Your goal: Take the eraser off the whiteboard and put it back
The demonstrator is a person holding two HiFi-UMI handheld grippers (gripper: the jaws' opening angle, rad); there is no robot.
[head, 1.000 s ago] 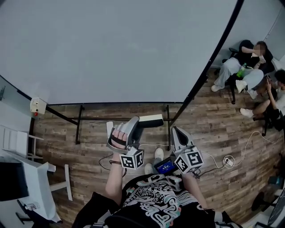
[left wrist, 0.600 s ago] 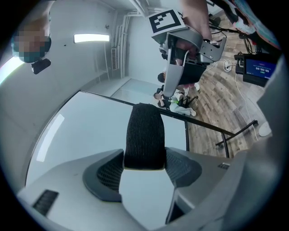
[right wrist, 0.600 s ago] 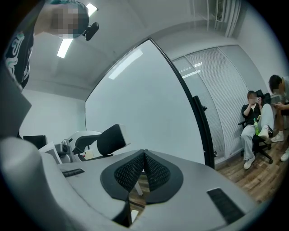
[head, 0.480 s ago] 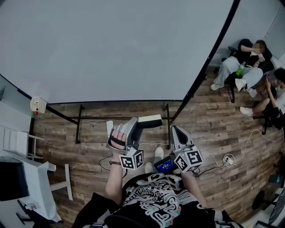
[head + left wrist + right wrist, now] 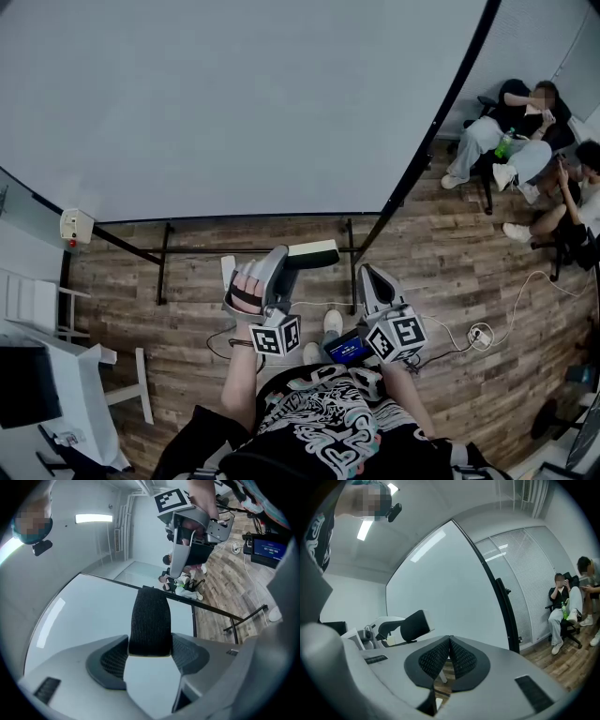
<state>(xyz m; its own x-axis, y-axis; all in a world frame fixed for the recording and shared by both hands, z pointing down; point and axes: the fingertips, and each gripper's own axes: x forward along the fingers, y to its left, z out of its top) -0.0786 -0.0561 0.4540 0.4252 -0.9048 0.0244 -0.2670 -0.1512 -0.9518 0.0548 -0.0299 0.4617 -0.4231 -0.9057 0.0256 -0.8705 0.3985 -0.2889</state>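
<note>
**Eraser Off the Board, Caught in Left Gripper**

A person in a black-and-white patterned T-shirt [image 5: 319,422] stands facing a large whiteboard [image 5: 234,103] with a black frame, a grey two-jaw gripper in each hand. The left gripper [image 5: 292,262] [image 5: 150,657], held level at the operator's eleven o'clock, has its jaws clamped on the sides of a rectangular eraser [image 5: 316,253] [image 5: 150,620] with a pale back and a black felt face. The eraser sticks out past the jaw tips toward twelve o'clock. It is off the whiteboard [image 5: 79,620] and in the air in front of its lower edge, above the wood-plank floor [image 5: 441,253].

The right gripper [image 5: 367,275] [image 5: 449,651], at the operator's one o'clock just beside the left, also points level at the whiteboard [image 5: 450,583]. Its two ribbed black pads [image 5: 433,660] are pressed together with nothing between them. From its own camera, the eraser [image 5: 415,624] shows at ten o'clock.

At the operator's two o'clock, well apart from the work, two people [image 5: 525,141] sit by the far wall. A small device with a blue-lit screen [image 5: 349,351] sits at the operator's waist between the marker cubes.
</note>
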